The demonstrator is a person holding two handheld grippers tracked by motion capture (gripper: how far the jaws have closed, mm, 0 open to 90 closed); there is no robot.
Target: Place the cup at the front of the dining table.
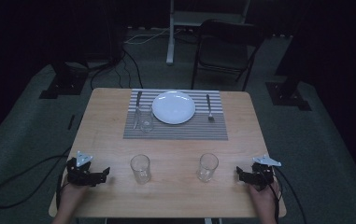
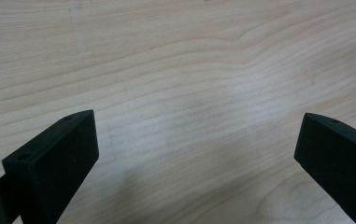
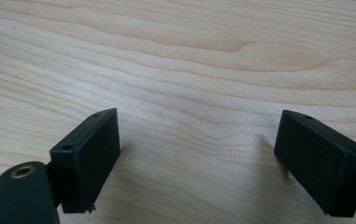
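Flanking 2 glasses, left gripper and right gripper, jaws spread.

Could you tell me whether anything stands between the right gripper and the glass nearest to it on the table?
Nothing visible does. The right gripper rests open on bare wood, and the nearest glass stands just to its left with only tabletop between them.

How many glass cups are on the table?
3. One glass near the left gripper, one near the right gripper, one on the striped placemat left of the plate.
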